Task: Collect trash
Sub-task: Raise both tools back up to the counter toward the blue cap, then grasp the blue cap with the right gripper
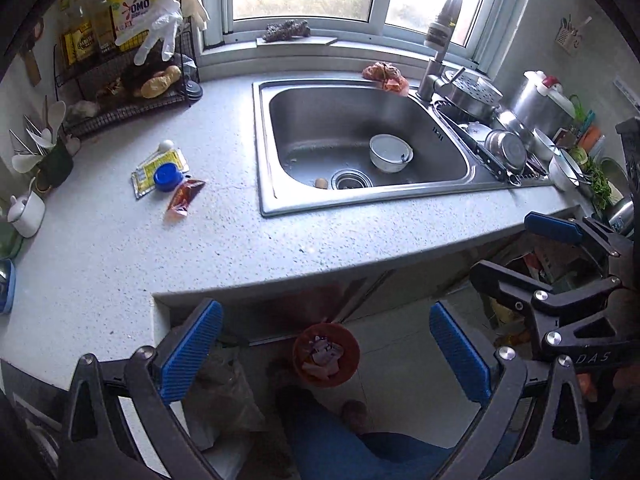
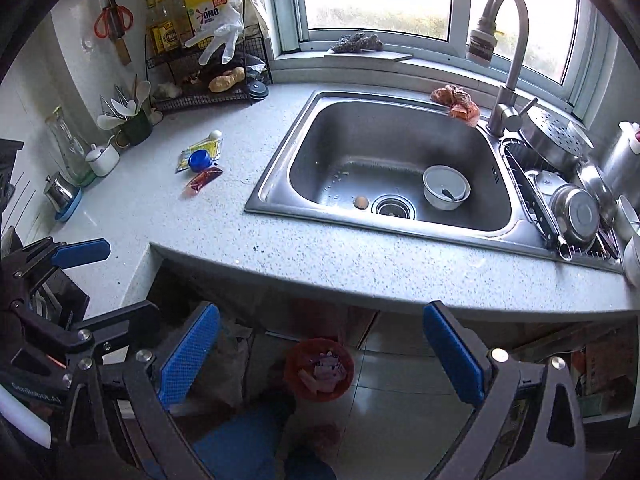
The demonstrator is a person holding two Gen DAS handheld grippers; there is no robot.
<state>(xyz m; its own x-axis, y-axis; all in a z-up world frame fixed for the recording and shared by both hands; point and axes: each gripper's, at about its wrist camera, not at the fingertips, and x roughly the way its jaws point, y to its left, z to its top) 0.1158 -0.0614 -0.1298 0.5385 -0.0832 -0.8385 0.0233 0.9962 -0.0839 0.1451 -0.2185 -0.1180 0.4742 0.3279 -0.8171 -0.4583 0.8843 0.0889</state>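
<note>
Both tongs, left [image 1: 326, 354] and right [image 2: 322, 354], are spread and empty above the counter [image 1: 240, 256] edge. We judge collecting is not begun: yellow packet [image 1: 160, 172], blue cap [image 1: 167, 177] and red sachet [image 1: 185, 197] lie together left of the sink [image 1: 360, 144]. Next we reach there, then the bin [image 1: 326, 354] below.

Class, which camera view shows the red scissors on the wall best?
The right wrist view: the red scissors hang in plain sight on the wall, left of the bottles. The left wrist view does not clearly show them; that wall lies at its dark edge.
</note>
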